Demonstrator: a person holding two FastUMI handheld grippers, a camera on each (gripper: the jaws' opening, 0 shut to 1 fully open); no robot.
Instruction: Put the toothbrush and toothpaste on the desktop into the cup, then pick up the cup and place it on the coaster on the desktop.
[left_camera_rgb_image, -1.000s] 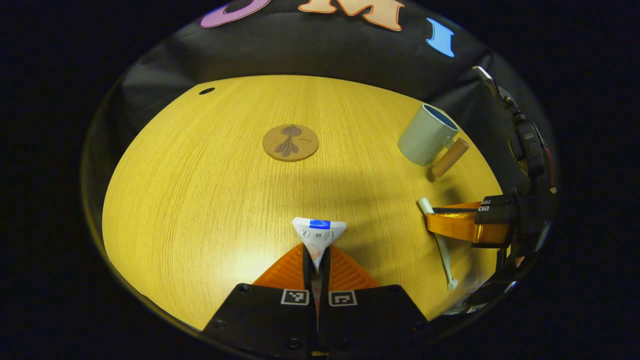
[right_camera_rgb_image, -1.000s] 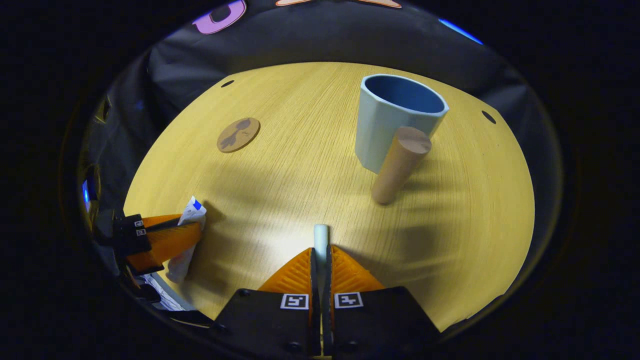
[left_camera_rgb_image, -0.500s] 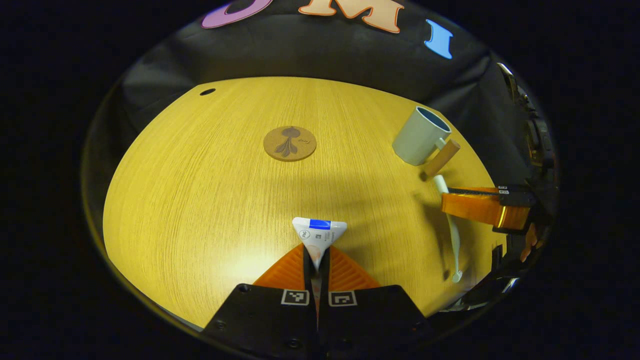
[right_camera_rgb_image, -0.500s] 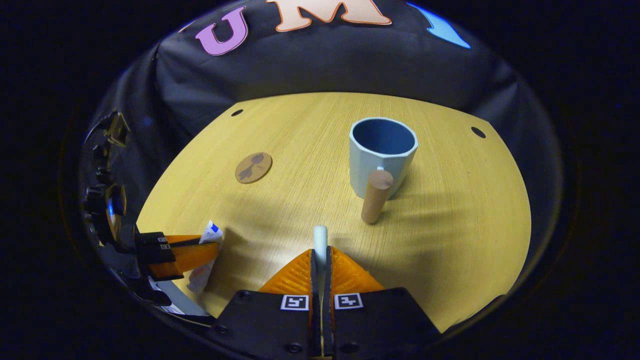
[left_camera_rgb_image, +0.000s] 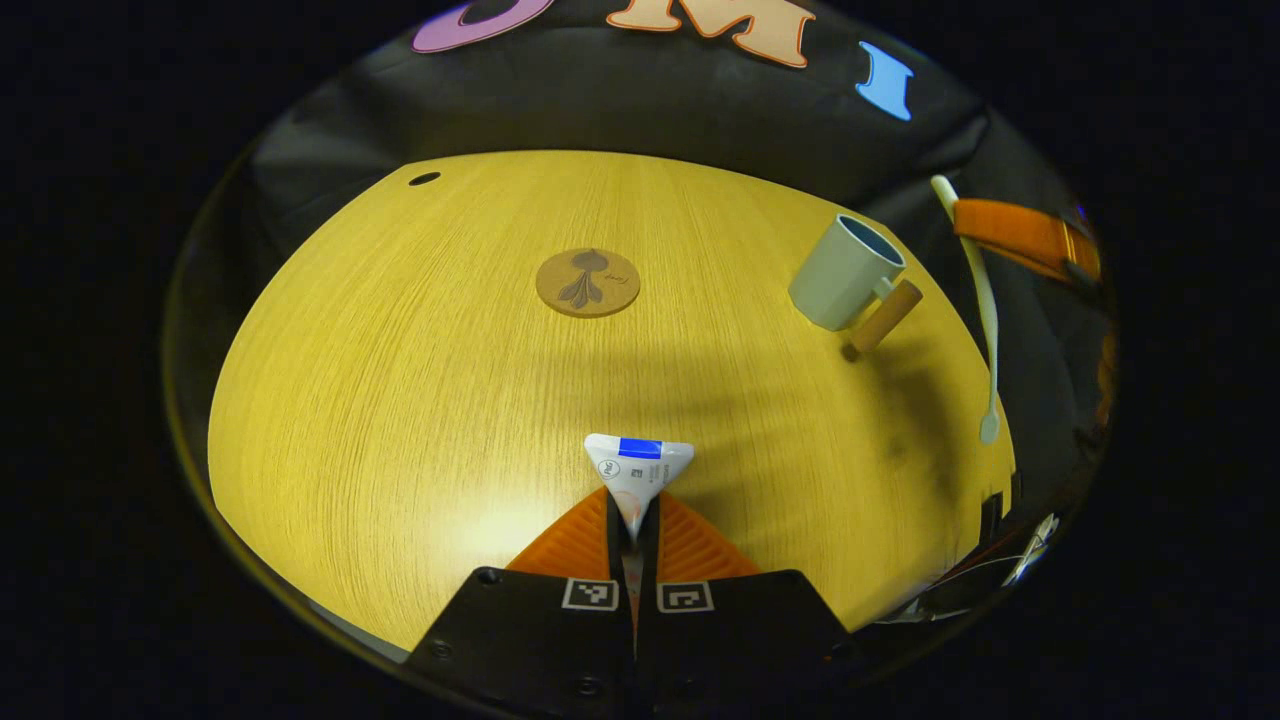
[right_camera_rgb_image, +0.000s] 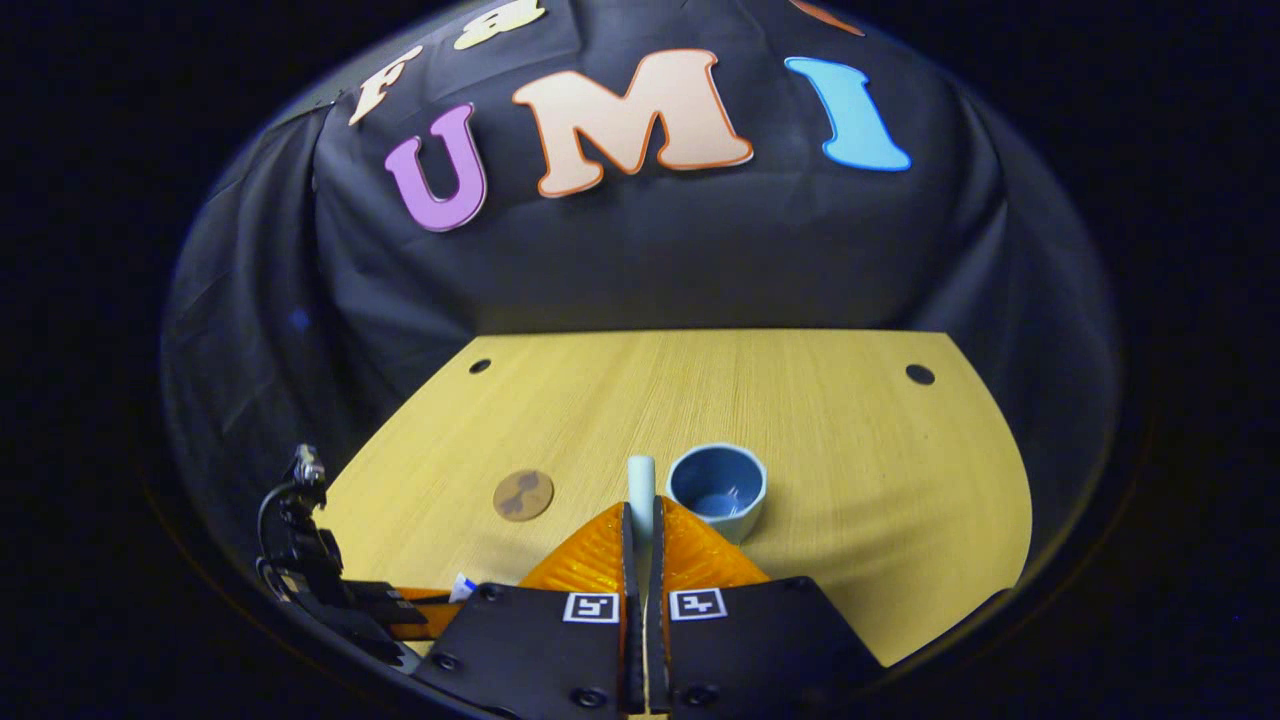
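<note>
Left hand-held gripper clamps the toothpaste low over the counter; right hand-held gripper pinches the toothbrush above the cup, seemingly for dropping in; coaster lies left of the cup.

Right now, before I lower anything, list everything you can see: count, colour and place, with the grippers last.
Desktop: one, yellow wood, with small dark holes near its far edge.
Coaster: one, brown cork with a dark motif, mid-table, bare.
Cup: one, pale outside, blue inside, wooden handle, standing at the table's right, empty.
Toothpaste: one, white tube with blue band, in the left gripper.
Toothbrush: one, white, lifted above the table.
Left gripper: shut on toothpaste.
Right gripper: shut on toothbrush, high above the cup.
</note>
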